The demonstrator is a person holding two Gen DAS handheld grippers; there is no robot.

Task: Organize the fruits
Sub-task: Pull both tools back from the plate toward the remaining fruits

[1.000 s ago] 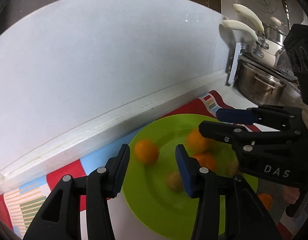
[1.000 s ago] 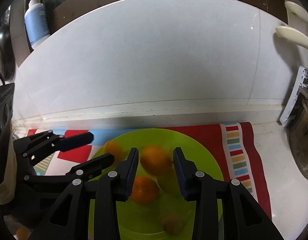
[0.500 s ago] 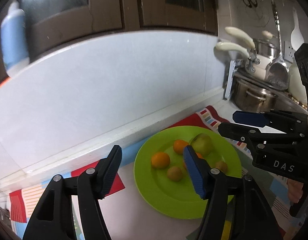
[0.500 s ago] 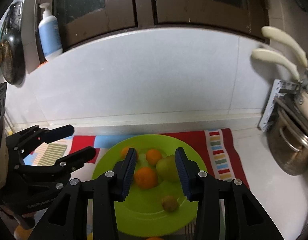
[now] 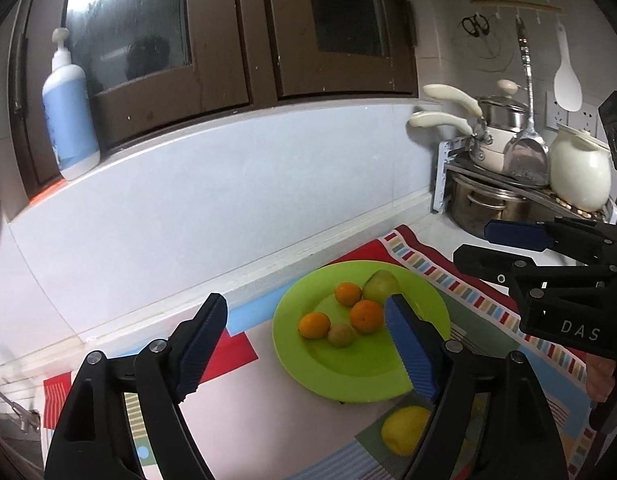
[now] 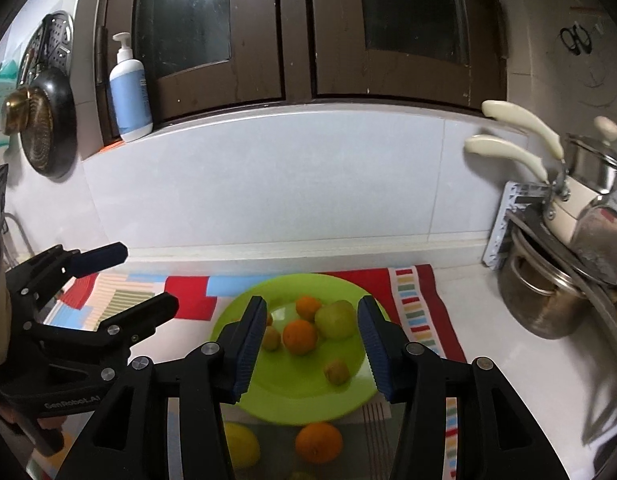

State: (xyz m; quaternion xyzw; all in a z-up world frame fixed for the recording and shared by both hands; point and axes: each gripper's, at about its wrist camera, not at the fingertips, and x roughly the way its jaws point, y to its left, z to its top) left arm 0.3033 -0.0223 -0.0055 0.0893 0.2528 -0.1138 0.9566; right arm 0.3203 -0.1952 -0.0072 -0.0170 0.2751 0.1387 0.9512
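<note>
A green plate (image 5: 348, 368) (image 6: 292, 396) sits on a colourful mat (image 5: 460, 280). It holds three oranges (image 5: 365, 316), a green pear (image 5: 378, 285) (image 6: 335, 319) and small brown fruits (image 5: 340, 335) (image 6: 337, 372). A lemon (image 5: 404, 430) (image 6: 240, 446) and another orange (image 6: 318, 442) lie on the mat in front of the plate. My left gripper (image 5: 308, 344) is open and empty above the plate's left side. My right gripper (image 6: 312, 346) is open and empty above the plate; it also shows in the left wrist view (image 5: 492, 248).
A rack with steel pots (image 6: 540, 300) and a white jar (image 5: 580, 168) stands at the right. A tiled wall (image 6: 268, 176) runs behind the counter, with a soap bottle (image 5: 70, 120) on the ledge. A black pan (image 6: 48, 128) hangs at left.
Both grippers have pulled back and up from the plate, and both have opened wider. The pear now lies on the plate. The lemon and an orange on the mat have come into view.
</note>
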